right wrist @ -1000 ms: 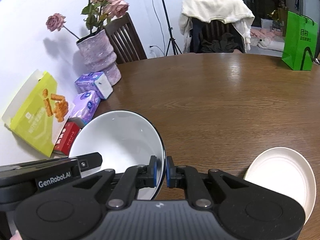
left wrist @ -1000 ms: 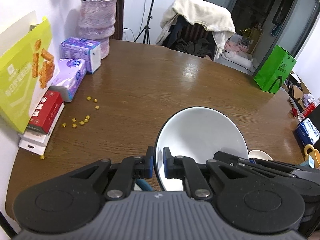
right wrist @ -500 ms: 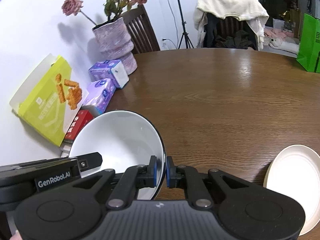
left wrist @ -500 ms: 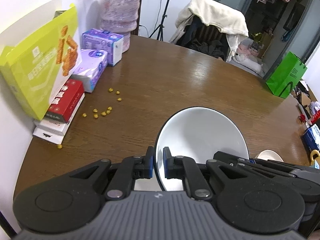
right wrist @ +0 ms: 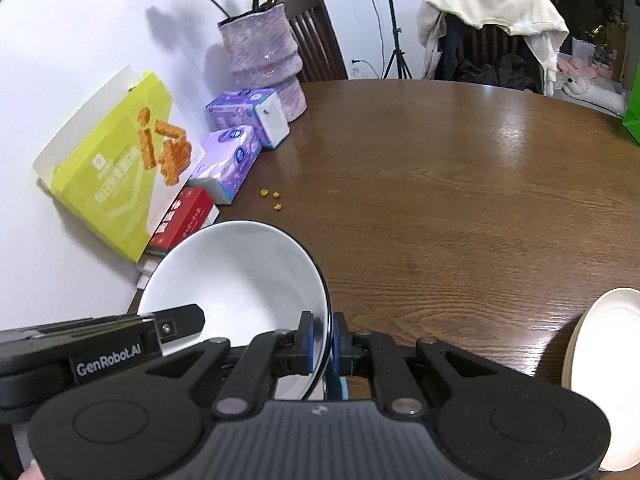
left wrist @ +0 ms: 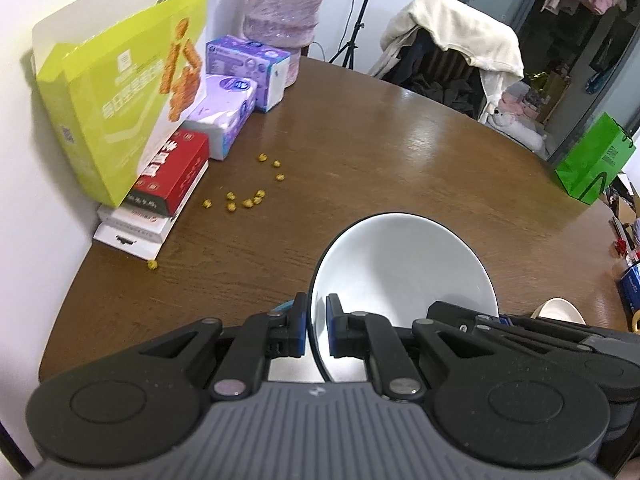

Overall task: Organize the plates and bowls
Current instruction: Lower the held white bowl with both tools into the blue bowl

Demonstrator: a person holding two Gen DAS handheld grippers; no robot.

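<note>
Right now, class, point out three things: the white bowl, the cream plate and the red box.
white bowl [left wrist: 404, 264], left wrist view, on its inner wall.
cream plate [right wrist: 604, 384], right wrist view, on its flat centre.
red box [left wrist: 170, 176], left wrist view, on its top face.

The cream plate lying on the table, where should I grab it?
Pinch the round cream plate at its raised rim, coming in low from the side. It lies flat on the brown wooden table, so only that thin edge fits between the fingers.

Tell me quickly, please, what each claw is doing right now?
Left claw: shut on the white bowl rim.
Right claw: shut on the same bowl's opposite rim.
</note>
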